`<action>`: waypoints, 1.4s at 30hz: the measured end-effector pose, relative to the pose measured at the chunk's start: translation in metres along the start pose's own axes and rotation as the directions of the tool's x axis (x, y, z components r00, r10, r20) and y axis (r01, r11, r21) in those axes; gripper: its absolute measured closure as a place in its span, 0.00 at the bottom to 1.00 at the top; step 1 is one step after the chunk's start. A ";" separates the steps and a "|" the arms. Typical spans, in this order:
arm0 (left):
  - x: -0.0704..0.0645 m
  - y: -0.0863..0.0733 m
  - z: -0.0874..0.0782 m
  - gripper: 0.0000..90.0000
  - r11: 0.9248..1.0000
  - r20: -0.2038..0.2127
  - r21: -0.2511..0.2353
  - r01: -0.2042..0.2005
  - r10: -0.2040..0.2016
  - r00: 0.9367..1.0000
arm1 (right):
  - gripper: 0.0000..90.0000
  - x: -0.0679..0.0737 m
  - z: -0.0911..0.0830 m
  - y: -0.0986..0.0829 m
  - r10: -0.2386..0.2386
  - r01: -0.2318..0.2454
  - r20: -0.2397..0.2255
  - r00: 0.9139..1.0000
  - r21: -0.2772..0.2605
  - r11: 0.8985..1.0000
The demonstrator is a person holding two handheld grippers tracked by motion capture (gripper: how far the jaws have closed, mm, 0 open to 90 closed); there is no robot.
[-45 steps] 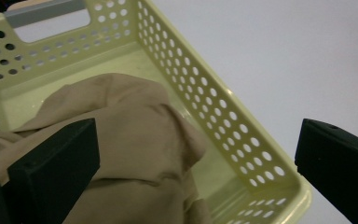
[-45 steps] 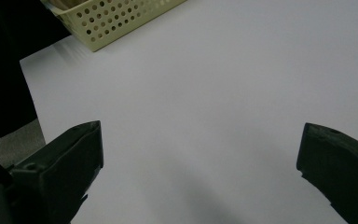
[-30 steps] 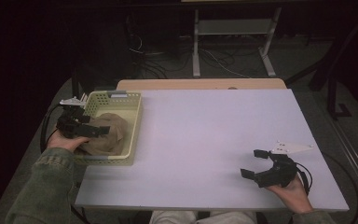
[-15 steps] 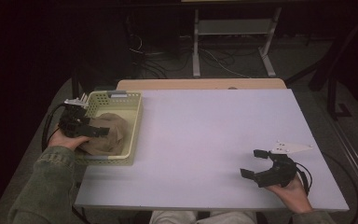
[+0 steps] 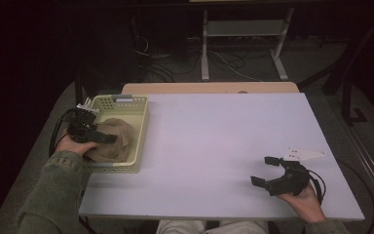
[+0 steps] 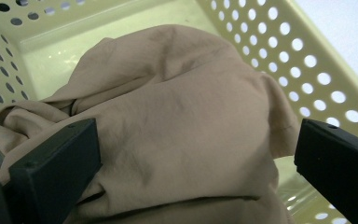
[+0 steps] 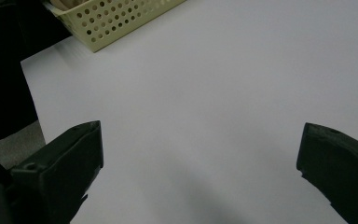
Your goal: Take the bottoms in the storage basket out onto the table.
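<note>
A tan crumpled cloth (image 5: 118,139) lies in a pale yellow perforated basket (image 5: 142,127) at the table's left edge. My left gripper (image 5: 99,137) reaches into the basket from the left, low over the cloth. In the left gripper view its jaws stand wide apart with the cloth (image 6: 177,112) bulging between them, and the basket wall (image 6: 307,70) rises behind; this gripper (image 6: 196,140) is open. My right gripper (image 5: 263,170) rests near the table's front right, open, with nothing between its fingers. In the right gripper view it (image 7: 200,149) faces bare table toward the basket (image 7: 116,21).
The white table (image 5: 214,136) spreads between the basket and the right gripper. A wooden strip (image 5: 209,88) runs along its far edge. Beyond it, a metal stand (image 5: 243,29) and cables sit on the dark floor.
</note>
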State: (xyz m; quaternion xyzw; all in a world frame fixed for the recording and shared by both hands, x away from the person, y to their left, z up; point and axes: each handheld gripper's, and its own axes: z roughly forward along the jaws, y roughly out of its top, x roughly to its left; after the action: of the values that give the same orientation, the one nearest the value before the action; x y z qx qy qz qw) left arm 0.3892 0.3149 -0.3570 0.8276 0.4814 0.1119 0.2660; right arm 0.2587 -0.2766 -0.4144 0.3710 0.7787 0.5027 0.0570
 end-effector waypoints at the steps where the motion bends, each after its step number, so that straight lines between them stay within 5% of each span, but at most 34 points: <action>1: 0.000 0.000 0.001 0.00 1.000 -0.001 0.002 0.002 -0.002 1.000 | 0.00 0.000 0.000 0.000 0.000 0.000 0.001 1.000 0.001 1.000; 14: -0.002 0.002 0.015 0.02 0.996 -0.058 0.084 -0.031 0.036 0.998 | 0.00 0.000 0.000 0.000 0.002 -0.002 0.000 1.000 0.003 1.000; 21: -0.002 0.000 0.020 0.08 0.996 -0.083 0.079 -0.038 0.045 0.996 | 0.00 0.000 0.000 0.000 0.000 0.000 0.001 1.000 0.001 1.000; 34: -0.006 0.004 0.024 0.32 0.991 -0.092 0.124 -0.040 0.052 0.994 | 0.00 -0.001 -0.002 0.000 0.004 -0.004 0.007 1.000 0.001 1.000; 42: -0.011 0.010 0.024 0.58 0.987 -0.073 0.152 -0.059 0.071 0.995 | 0.00 -0.001 -0.002 0.000 0.004 -0.004 0.007 1.000 -0.009 1.000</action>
State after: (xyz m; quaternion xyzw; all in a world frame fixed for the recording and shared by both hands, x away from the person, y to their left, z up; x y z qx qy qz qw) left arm 0.4017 0.2937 -0.3707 0.8555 0.4712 0.1165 0.1802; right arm 0.2583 -0.2786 -0.4137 0.3742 0.7756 0.5048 0.0605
